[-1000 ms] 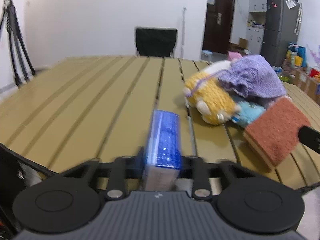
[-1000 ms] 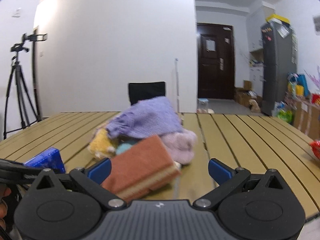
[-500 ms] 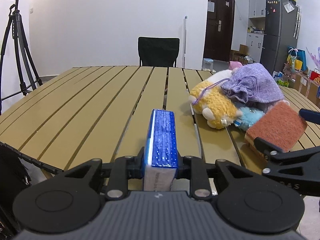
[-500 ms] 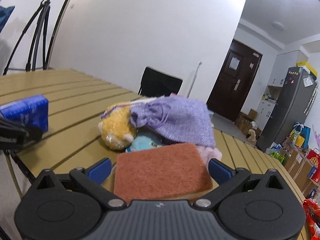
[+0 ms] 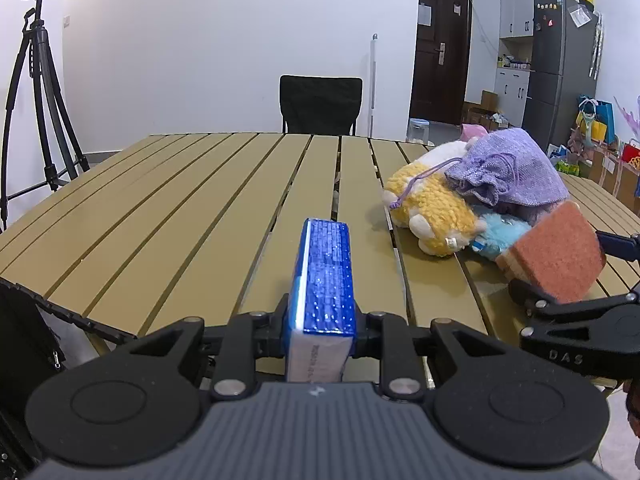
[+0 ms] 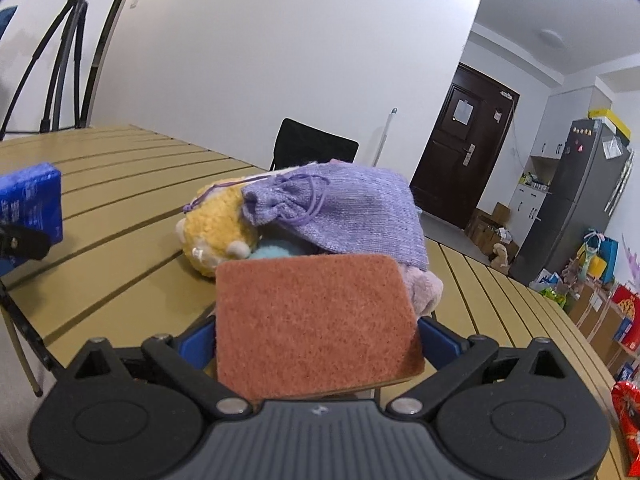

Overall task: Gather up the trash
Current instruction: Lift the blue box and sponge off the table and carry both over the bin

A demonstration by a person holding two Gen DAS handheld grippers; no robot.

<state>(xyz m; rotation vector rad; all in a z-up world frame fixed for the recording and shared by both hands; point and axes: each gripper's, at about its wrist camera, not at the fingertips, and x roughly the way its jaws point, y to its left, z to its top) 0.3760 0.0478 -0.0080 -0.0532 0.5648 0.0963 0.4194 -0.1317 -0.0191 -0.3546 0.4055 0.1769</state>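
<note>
The left gripper (image 5: pixel 320 320) is clamped on a blue packet (image 5: pixel 325 280), held upright on its narrow edge between the jaws, just above the near edge of the slatted bench (image 5: pixel 180 208). The right gripper (image 6: pixel 316 340) is closed on a rust-coloured scouring sponge (image 6: pixel 312 320), its pads pressing the sponge's two short sides, the scrubbing face tilted up toward the camera. In the left wrist view the sponge (image 5: pixel 556 256) sits lifted off the slats near the bench's right edge, with the right gripper's dark arm beneath it.

Both pieces look picked up, so I judge the task to be partway along: two items are in hand, but neither has gone into a container. No bin or bag for trash shows clearly in either view; the dark fabric thing (image 5: pixel 24 344) at the near left corner of the bench may be one, though too little of it is visible to say.

Left on the bench is a heap close to the right edge: a yellow plush toy (image 5: pixel 432 212), a purple drawstring pouch (image 5: pixel 508 172) lying over it, a small light-blue plush (image 5: pixel 500 232) tucked below, and a pale pink plush (image 6: pixel 424 288) behind the sponge. Whether any of those counts as trash cannot be told from here; they look more like belongings than waste. The rest of the bench's slats are bare wood. What remains, as I read it, is carrying the packet and sponge to wherever the trash goes and releasing them.
</note>
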